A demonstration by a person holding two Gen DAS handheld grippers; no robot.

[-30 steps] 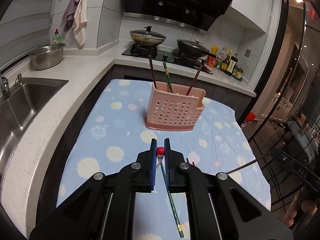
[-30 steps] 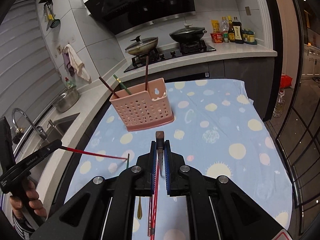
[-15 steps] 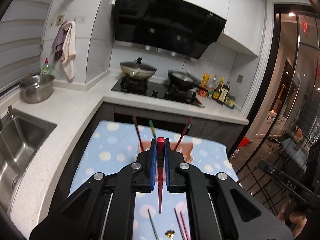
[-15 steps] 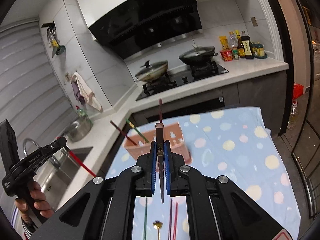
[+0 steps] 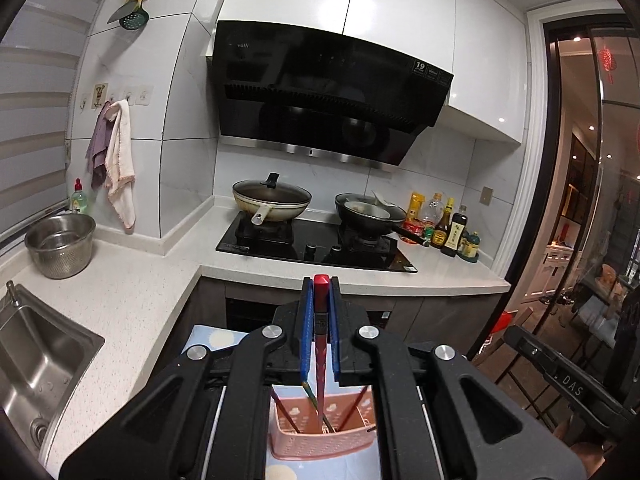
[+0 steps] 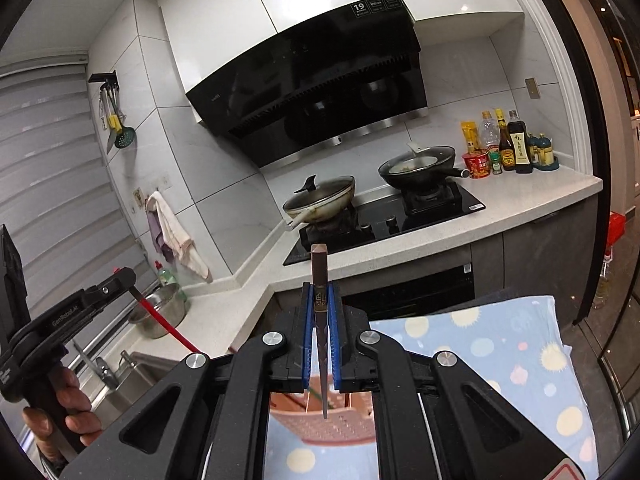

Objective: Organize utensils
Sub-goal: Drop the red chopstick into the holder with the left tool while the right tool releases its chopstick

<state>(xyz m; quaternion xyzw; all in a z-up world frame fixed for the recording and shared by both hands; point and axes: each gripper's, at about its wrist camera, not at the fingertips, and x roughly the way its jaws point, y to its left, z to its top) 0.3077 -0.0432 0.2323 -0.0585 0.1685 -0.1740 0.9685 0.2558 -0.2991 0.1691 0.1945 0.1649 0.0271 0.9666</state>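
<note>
Beyond both sets of jaws: white bench with a black hob (image 5: 316, 242), a lidded pan (image 5: 272, 200) and a dark wok (image 5: 370, 214) on it, range hood (image 5: 320, 92) above, sauce bottles (image 5: 448, 226) off to the right. Steel bowl (image 5: 60, 244) and sink (image 5: 36, 364) sit far left of the left jaws. Left gripper (image 5: 321, 280): jaws nearly closed, pinching a red chopstick (image 5: 320, 344) near its top end; the stick hangs down behind the jaws, tip inside the pink utensil basket (image 5: 320, 440), which stands directly under the jaws on the dotted blue cloth (image 5: 216, 338). Other chopsticks lean in the basket either side of that tip, close to it. Right gripper (image 6: 319, 286): jaws pressed onto a brown chopstick (image 6: 320, 320), top end poking above the jaws, tip hanging over the basket (image 6: 336, 424); can't tell if the tip is in or just above the rim. Left gripper shows at far left of the right jaws, red chopstick (image 6: 166, 326) angled down from it.
</note>
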